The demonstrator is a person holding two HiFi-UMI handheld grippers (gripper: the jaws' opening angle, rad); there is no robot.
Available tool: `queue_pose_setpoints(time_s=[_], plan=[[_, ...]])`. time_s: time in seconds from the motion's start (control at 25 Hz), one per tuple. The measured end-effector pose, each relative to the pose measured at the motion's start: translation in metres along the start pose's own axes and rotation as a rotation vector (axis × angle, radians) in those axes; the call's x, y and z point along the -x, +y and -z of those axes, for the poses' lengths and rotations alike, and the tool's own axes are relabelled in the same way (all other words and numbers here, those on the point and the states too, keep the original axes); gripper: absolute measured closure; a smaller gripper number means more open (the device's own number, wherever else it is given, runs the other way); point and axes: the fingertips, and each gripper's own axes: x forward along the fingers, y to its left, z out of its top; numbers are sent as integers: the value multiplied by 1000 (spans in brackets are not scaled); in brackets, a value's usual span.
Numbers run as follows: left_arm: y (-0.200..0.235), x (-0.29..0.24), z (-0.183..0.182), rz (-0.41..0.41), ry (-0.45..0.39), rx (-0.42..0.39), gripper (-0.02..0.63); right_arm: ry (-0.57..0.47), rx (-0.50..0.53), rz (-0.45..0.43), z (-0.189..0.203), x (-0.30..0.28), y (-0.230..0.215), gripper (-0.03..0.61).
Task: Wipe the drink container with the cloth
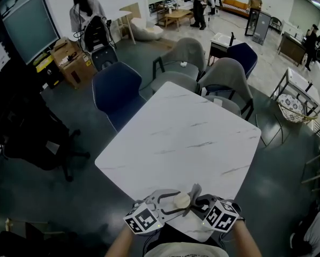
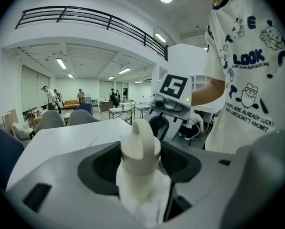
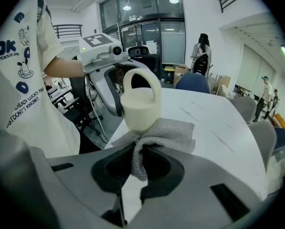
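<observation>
Head view: over the near edge of the bench [image 1: 186, 138], the left claw [image 1: 177, 202] grips a cream bottle [image 1: 181, 199], and the right claw [image 1: 198, 203] pinches a grey cloth [image 1: 194, 190] against it. The person's shirt [image 2: 247, 80] reads "LOOK".

Your head cam sits high, looking steeply down on the table [image 1: 186, 138]. Left gripper view faces the right hand-held gripper [image 2: 162, 127] v close; right gripper view looks back at the left hand-held gripper [image 3: 113, 92]. All 3 share the drink container [image 1: 181, 200] btw them.
</observation>
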Motion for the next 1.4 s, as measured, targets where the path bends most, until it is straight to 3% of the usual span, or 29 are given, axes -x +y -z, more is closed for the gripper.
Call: queue_pose_setpoints(time_s=[0.36, 0.72, 1.4], plan=[[-1, 1, -2, 112, 30, -55, 350, -46, 27, -23, -19, 24, -3, 532], [-4, 4, -1, 224, 33, -108, 350, -4, 91, -33, -22, 23, -2, 532], [-5, 5, -1, 185, 7, -96, 350, 40, 13, -40, 17, -31, -6, 532]])
